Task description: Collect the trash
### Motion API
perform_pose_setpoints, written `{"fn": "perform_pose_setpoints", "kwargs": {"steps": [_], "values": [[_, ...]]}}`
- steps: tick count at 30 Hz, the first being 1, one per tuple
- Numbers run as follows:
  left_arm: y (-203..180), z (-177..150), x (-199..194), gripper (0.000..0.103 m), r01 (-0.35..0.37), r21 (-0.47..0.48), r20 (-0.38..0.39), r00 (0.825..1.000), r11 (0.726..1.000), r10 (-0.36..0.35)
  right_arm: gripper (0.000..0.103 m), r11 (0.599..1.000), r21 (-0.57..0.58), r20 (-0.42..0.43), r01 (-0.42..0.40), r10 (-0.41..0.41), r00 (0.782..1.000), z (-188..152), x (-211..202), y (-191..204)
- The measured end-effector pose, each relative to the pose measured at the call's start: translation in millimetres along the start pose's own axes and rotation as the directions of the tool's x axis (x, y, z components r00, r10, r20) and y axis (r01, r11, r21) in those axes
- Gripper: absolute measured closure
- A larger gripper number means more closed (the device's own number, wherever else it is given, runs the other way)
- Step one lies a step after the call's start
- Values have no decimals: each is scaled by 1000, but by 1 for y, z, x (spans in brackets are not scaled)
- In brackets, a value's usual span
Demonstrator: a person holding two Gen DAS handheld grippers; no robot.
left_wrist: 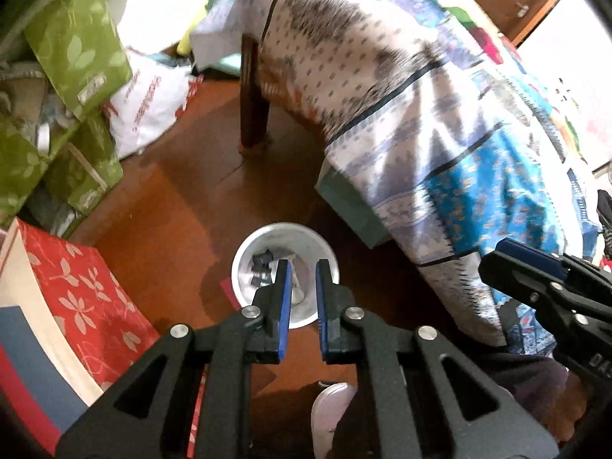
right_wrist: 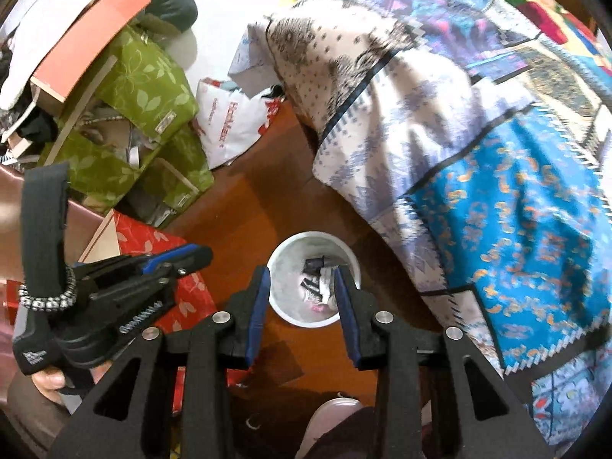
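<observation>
A white waste bin [left_wrist: 302,231] stands on the wooden floor and holds dark and white scraps of trash [left_wrist: 262,264]. My left gripper [left_wrist: 303,267] hangs right above it, shut, its blue pads nearly together with nothing between them. My right gripper [left_wrist: 512,252] enters at the right edge of that view. In the right wrist view the same bin [right_wrist: 306,244] with its scraps [right_wrist: 317,267] lies under my right gripper [right_wrist: 301,272], which is open and empty. The left gripper [right_wrist: 197,254] shows at the left there, held by a hand [right_wrist: 46,378].
A patterned quilt [left_wrist: 440,134] hangs off a bed close to the right of the bin, over a teal box [left_wrist: 348,199]. A wooden leg [left_wrist: 254,107] stands behind. Green fabric boxes [left_wrist: 76,38], a red flowered box [left_wrist: 88,298] and a white plastic bag [left_wrist: 149,103] crowd the left. A shoe [left_wrist: 332,405] is below.
</observation>
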State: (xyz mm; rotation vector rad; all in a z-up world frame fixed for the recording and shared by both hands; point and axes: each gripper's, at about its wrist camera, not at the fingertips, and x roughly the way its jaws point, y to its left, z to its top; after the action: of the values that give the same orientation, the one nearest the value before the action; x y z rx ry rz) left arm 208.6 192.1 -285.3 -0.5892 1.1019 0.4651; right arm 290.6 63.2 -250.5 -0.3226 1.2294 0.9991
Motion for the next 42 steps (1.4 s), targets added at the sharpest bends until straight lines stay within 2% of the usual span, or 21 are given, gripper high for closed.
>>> {"fn": "perform_pose_setpoints", "kwargs": {"steps": [6,8,10,12,16,18,19,21,22,23,24,27,29,31,32,33,36,37,39,42], "values": [[-30,0,-70,92,33,70,138,989,997,-43,71,999,7,129,49,-49,990,-14,-63,2],[-44,-2,-102,91,45,110,200,978,993,-67,71,997,11,193,70,-71,979,-21,-92,4],[-56,-4,-129,84,41,151,258,963,988,-80,71,995,18,255,100,-101,962,-28,-120,8],[-72,-9,-161,77,36,200,324,941,979,-101,71,991,36,325,128,-132,936,-37,-150,13],[-97,-26,-224,73,49,297,432,884,954,-180,71,984,89,453,156,-179,873,-60,-209,21],[-105,-35,-246,72,58,330,459,862,942,-214,71,979,117,515,169,-205,833,-74,-238,26],[-111,-42,-261,72,60,353,479,846,934,-235,71,973,137,548,183,-228,805,-82,-253,28],[-116,-53,-278,71,64,380,500,825,923,-263,71,964,166,591,207,-265,762,-96,-274,33],[-120,-61,-290,71,68,399,513,810,915,-284,71,956,190,618,222,-292,730,-108,-288,37],[-122,-65,-295,70,69,408,518,803,910,-293,71,950,208,635,232,-311,707,-116,-298,41],[-124,-73,-303,70,69,420,527,793,905,-305,71,946,216,644,241,-324,693,-121,-303,42],[-127,-96,-325,63,70,457,549,762,887,-343,71,925,266,677,271,-379,630,-146,-324,54],[-128,-110,-334,60,63,473,562,747,879,-356,71,915,290,688,280,-403,604,-157,-331,60],[-128,-123,-341,52,48,487,574,735,872,-361,62,909,309,695,280,-416,586,-169,-337,66],[-126,-128,-344,50,44,491,578,730,870,-363,51,907,322,702,273,-422,574,-176,-339,70],[-125,-135,-348,45,40,500,582,724,865,-371,45,906,326,707,268,-422,567,-182,-341,72],[-119,-149,-354,30,53,501,588,712,864,-385,42,900,347,722,264,-436,537,-197,-344,81],[-115,-153,-356,26,67,501,583,710,863,-394,39,895,355,718,271,-446,534,-201,-345,84],[-109,-161,-357,17,79,504,584,703,860,-406,20,891,370,712,265,-455,535,-208,-344,87],[-103,-171,-358,16,60,515,592,696,855,-405,9,885,404,713,232,-464,526,-221,-345,86]]}}
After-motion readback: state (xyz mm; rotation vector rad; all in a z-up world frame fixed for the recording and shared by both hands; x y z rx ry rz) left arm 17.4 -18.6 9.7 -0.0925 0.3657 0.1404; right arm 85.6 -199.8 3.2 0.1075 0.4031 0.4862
